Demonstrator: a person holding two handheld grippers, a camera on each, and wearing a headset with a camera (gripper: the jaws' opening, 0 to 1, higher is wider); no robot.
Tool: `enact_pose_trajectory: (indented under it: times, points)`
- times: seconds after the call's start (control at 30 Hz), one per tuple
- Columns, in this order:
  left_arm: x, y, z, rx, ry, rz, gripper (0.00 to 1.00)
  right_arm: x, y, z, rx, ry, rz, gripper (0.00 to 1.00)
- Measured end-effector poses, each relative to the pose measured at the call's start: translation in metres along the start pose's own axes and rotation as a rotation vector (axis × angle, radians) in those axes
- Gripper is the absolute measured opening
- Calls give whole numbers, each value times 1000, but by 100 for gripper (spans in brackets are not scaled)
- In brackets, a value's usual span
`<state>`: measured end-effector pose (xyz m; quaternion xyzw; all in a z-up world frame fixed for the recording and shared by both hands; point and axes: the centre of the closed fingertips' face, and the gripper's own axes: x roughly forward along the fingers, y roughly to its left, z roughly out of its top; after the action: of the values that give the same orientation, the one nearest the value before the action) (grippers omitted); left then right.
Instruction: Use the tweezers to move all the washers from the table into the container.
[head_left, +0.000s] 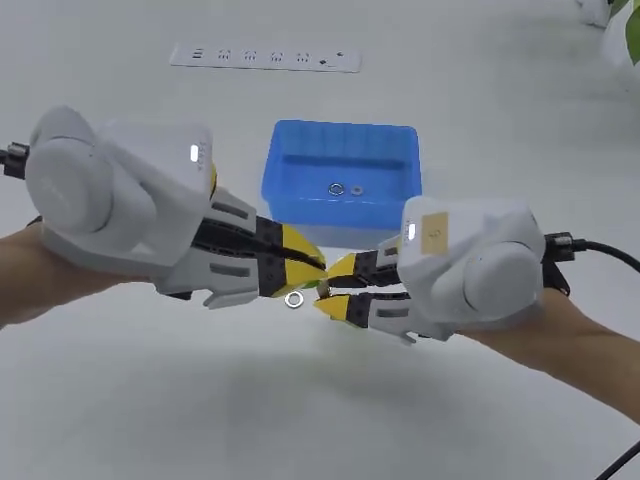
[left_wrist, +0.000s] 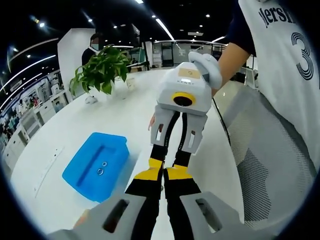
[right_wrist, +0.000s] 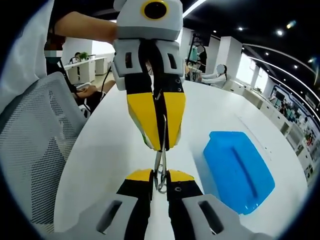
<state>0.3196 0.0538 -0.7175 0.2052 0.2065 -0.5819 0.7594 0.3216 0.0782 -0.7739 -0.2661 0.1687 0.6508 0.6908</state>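
Note:
Thin metal tweezers (right_wrist: 160, 160) run between the two grippers, which meet tip to tip above the white table (head_left: 150, 400). My left gripper (head_left: 312, 264) is shut on their far end. My right gripper (right_wrist: 160, 176) holds the near end between its close-set jaws. In the left gripper view, the left gripper (left_wrist: 163, 174) faces the right one. One washer (head_left: 293, 299) lies on the table just below the yellow fingertips (head_left: 300, 245). The blue container (head_left: 300, 160) stands behind, with two washers (head_left: 336, 189) inside.
A white power strip (head_left: 265, 58) lies at the table's far edge. A potted plant (left_wrist: 102, 70) stands at the far end of the table. A mesh chair (right_wrist: 35, 140) and a person in a numbered shirt (left_wrist: 280, 60) are beside the table.

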Motion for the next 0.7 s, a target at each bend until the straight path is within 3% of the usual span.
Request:
enact_pose_trajectory:
  times: [0.4,0.7]
  points:
    - [1,-2,0,1,11,-13,6,2,1,-4,1,20,1,12]
    - [3,-3,1,-5,14,-24,6,-3,2,-4,2,18,29,14]
